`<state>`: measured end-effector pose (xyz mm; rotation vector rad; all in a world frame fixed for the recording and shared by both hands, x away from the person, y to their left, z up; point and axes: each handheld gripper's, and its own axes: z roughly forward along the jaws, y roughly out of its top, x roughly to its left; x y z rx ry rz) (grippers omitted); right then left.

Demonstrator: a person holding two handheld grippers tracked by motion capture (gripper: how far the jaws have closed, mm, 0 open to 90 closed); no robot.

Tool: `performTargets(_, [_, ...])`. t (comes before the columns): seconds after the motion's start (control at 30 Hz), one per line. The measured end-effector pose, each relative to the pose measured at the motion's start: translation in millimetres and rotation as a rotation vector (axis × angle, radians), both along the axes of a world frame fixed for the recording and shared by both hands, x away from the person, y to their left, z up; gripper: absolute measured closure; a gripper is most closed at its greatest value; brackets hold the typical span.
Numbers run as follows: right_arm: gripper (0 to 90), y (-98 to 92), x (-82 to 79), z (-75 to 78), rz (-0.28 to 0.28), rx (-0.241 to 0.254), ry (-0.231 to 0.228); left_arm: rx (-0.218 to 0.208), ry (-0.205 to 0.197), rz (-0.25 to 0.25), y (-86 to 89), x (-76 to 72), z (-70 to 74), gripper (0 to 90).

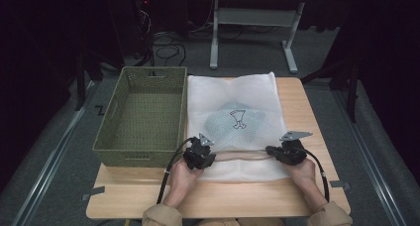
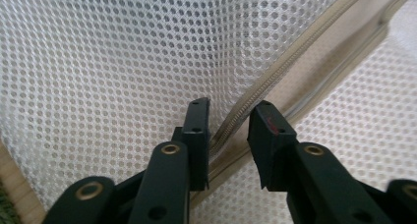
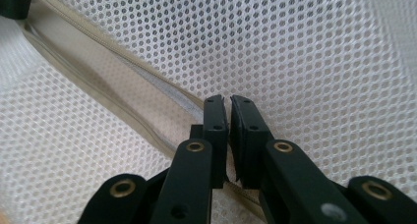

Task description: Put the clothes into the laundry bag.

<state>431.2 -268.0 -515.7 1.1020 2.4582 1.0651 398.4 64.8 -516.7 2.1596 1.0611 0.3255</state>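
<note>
Lying crosswise between both grippers, zipper [image 2: 275, 76] of mesh bag [image 1: 233, 94] is straddled by released left gripper [image 2: 230, 111] | right gripper [image 3: 227, 102] clenched on bag edge, equally near.

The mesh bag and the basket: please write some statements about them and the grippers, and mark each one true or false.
1. The mesh bag lies on the table. True.
2. The basket holds folded clothes. False: it is empty.
3. The left hand-held gripper has open jaws around the zipper. True.
4. The right hand-held gripper has wide-open jaws. False: they are nearly closed at the bag's zipper edge.
5. The basket stands right of the bag. False: left.
</note>
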Motion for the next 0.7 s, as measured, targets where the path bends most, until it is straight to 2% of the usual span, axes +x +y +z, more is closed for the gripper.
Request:
performTargets(0.27, [81.2,-11.4,-6.8,17.0,-0.022,0.069,-0.063,-0.106,-0.064,-0.022,3.2,-12.9,16.5,55.9])
performTargets(0.4, [79.5,-17.8,-9.9,22.2,-0.046,0.098,-0.078,-0.135,-0.109,-0.019,3.6,-17.7,23.5,53.1])
performTargets(0.57, [76.4,-25.0,-12.8,27.8,-0.072,0.129,-0.11,-0.188,-0.193,0.032,3.8,-18.9,29.7,49.4])
performTargets(0.7, [71.4,-30.6,-13.5,29.4,-0.112,0.157,-0.139,-0.227,-0.229,0.075,1.2,-14.1,31.4,46.5])
